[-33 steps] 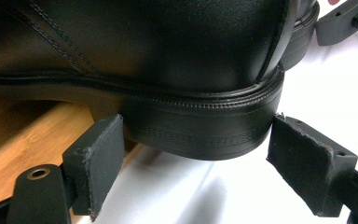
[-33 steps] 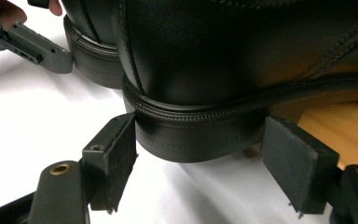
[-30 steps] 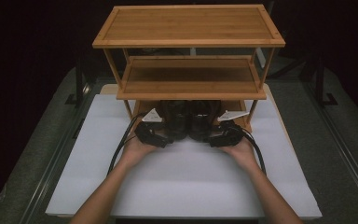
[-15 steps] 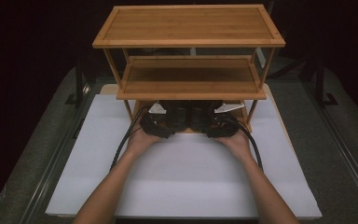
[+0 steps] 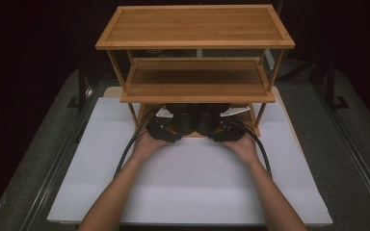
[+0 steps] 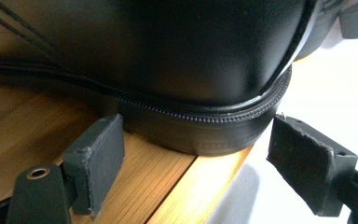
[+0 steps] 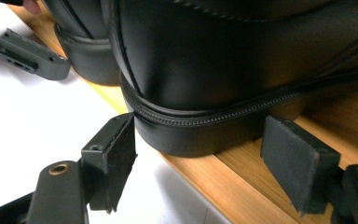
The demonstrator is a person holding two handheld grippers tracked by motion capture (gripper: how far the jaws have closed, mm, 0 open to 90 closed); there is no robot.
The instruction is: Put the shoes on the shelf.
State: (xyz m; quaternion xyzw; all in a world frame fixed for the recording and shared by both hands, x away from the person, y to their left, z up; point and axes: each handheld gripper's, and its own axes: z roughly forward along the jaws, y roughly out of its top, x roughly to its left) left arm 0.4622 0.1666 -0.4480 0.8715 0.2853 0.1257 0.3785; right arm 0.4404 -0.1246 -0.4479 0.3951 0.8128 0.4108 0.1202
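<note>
Two black leather shoes stand side by side, heels towards me, on the bottom board of a bamboo rack (image 5: 195,94). The left shoe (image 5: 185,118) has its heel (image 6: 205,126) between the pads of my left gripper (image 6: 200,161), whose pad tips touch the sole's edge on both sides. My right gripper (image 7: 205,154) holds the right shoe (image 5: 207,118) the same way at its heel (image 7: 200,130). From above, the left gripper (image 5: 171,127) and right gripper (image 5: 224,129) reach under the middle shelf, and the shelf hides the shoes' fronts.
The rack has three levels and stands on a white board (image 5: 192,192) over a dark grey table. Its front posts (image 5: 134,115) flank the grippers on either side. Black cables (image 5: 125,154) trail back along both forearms.
Both hands have moved away from me and slightly down, carrying the shoes from just in front of the rack onto its bottom board. The jaws' width looks unchanged.
</note>
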